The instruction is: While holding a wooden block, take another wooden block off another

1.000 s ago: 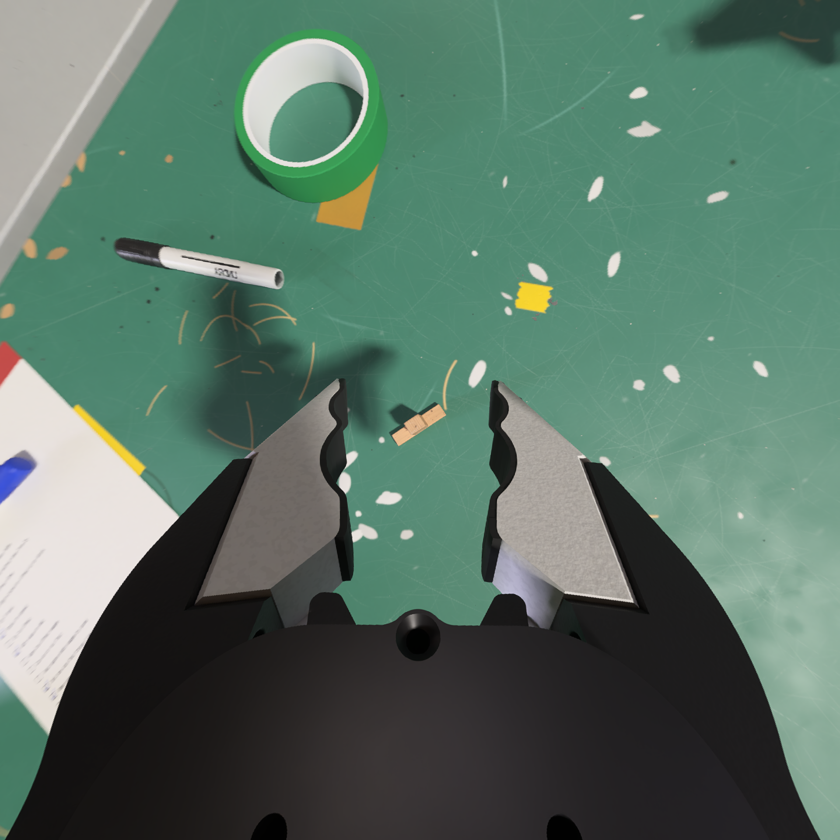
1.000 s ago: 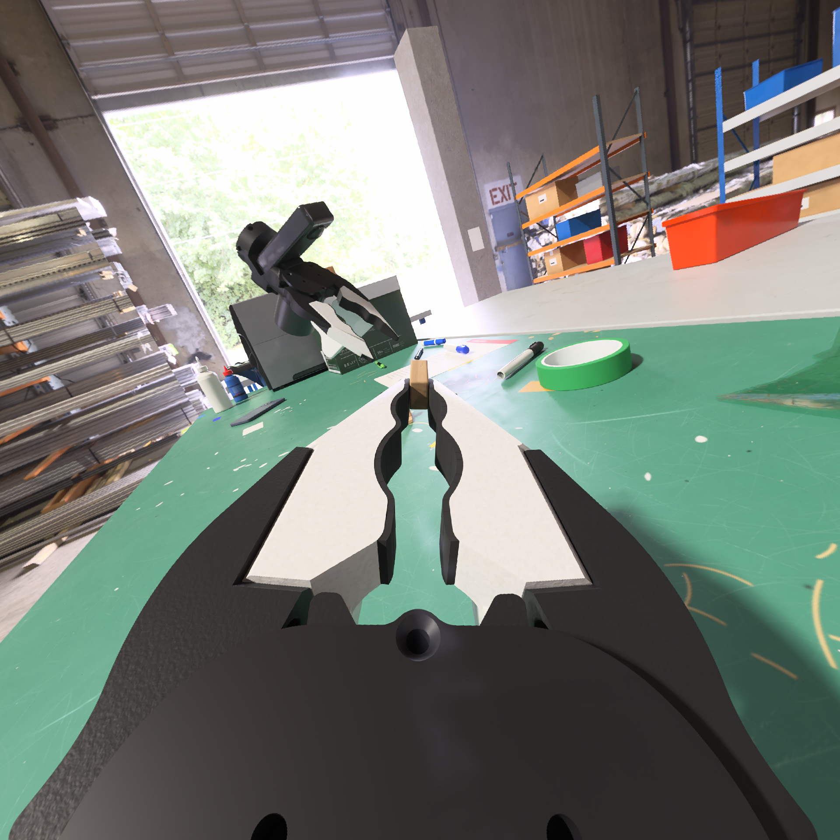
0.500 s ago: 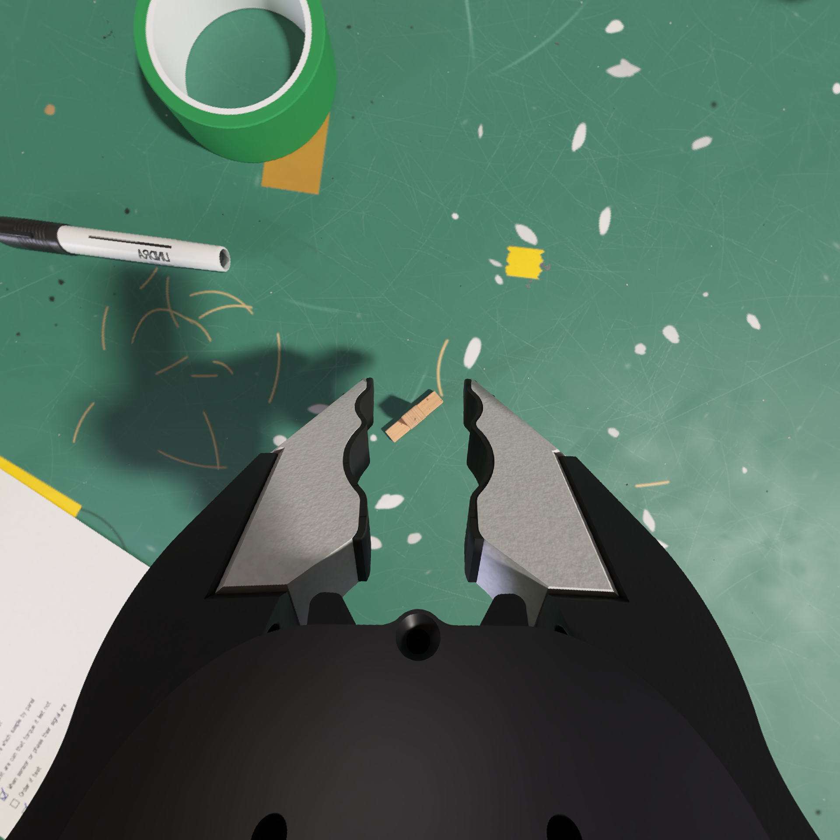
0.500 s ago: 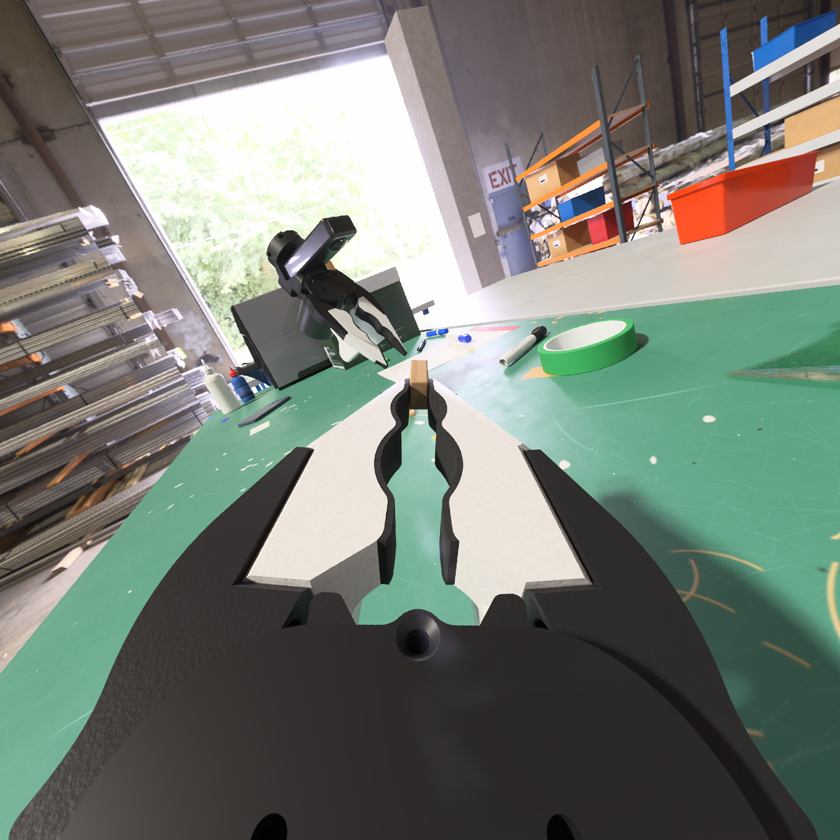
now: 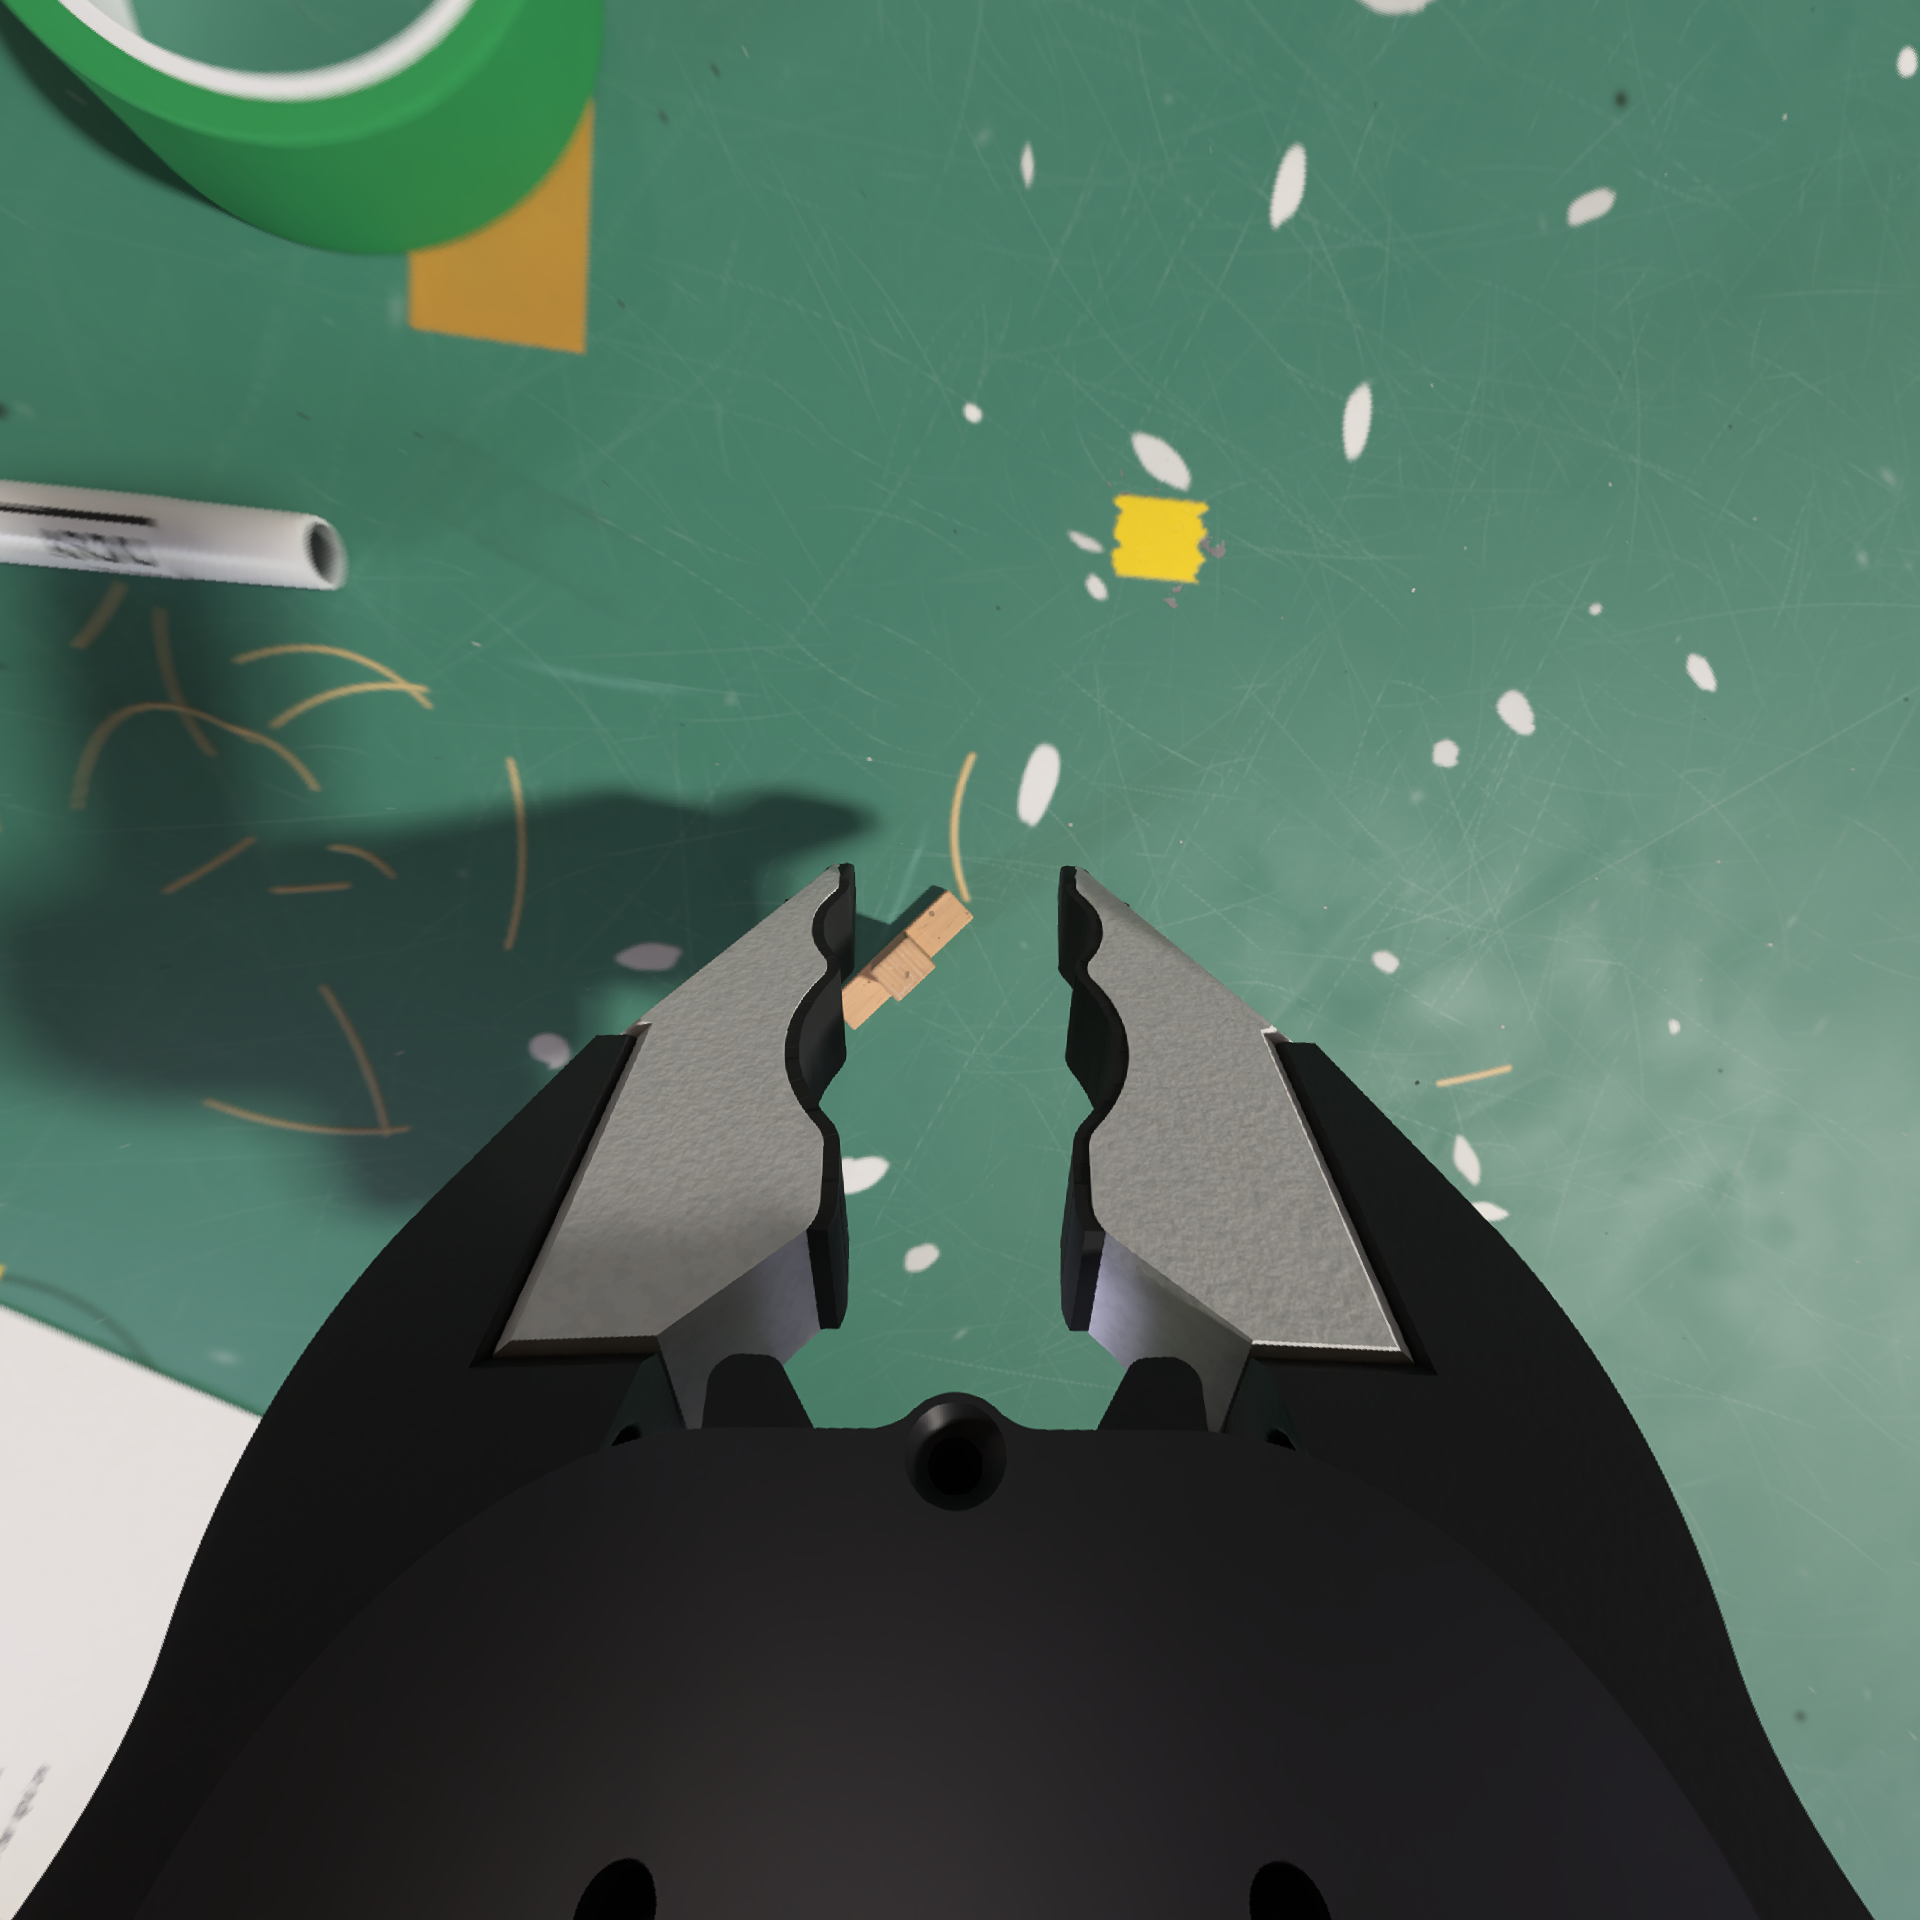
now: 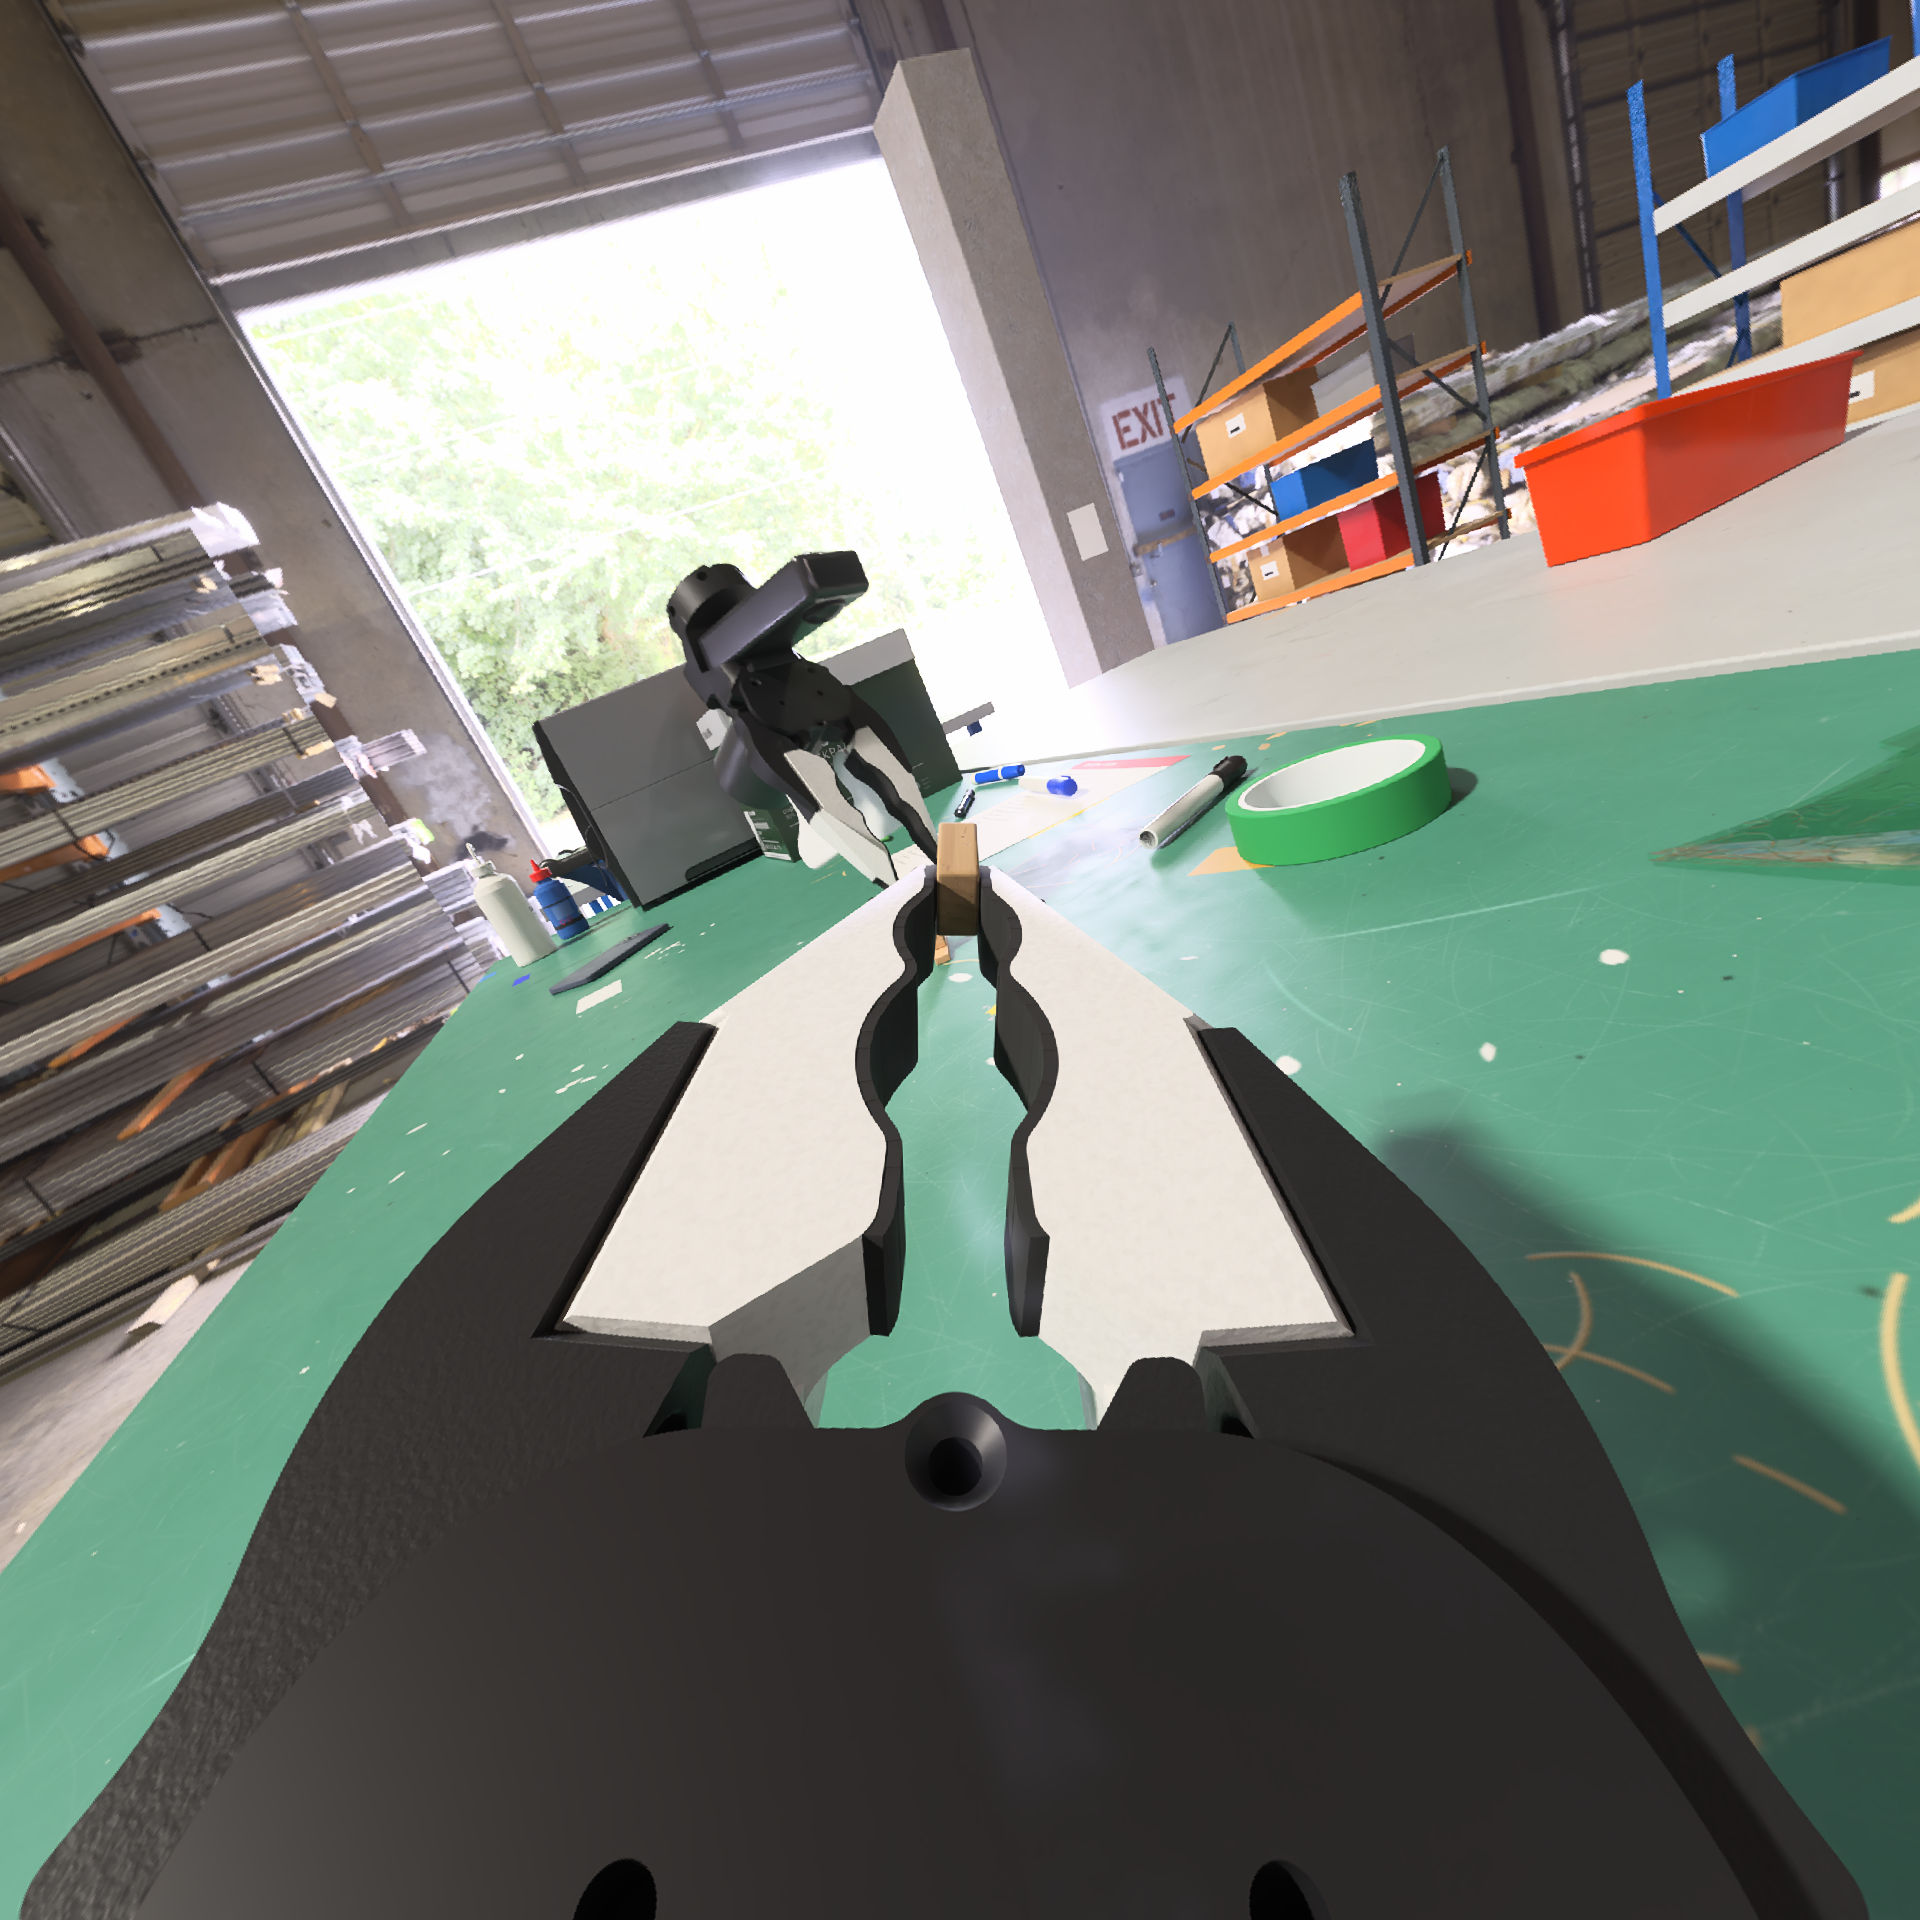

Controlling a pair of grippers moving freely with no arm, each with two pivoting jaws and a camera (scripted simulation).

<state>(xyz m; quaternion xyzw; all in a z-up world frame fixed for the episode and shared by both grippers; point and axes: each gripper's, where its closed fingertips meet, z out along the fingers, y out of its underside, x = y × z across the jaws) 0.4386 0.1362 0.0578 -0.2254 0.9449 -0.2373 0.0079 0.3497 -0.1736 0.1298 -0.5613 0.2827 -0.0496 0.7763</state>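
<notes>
In the left wrist view my left gripper [image 5: 956, 888] is open and points down at the green mat [image 5: 1351, 935]. Two small wooden blocks [image 5: 906, 961] lie stacked on the mat just below its tips, close to the left finger [image 5: 727, 1091], the short one across the long one. My right gripper [image 6: 956, 883] is shut on an upright wooden block [image 6: 956, 862] held above the mat. In the right wrist view the left gripper [image 6: 902, 850] hangs just behind that block, and a bit of the stack [image 6: 943, 948] shows between my fingers.
A green tape roll [image 5: 312, 125] [image 6: 1340, 800] and a marker [image 5: 208, 540] [image 6: 1190, 800] lie beyond the stack. White paper [image 5: 94, 1507] lies at the left. A grey case [image 6: 665, 769], bottles [image 6: 509, 914] and a red bin [image 6: 1683, 457] stand farther off.
My left gripper has come down closer to the stacked blocks and its jaws have narrowed somewhat. My right gripper keeps its hold on its block and has shifted only slightly.
</notes>
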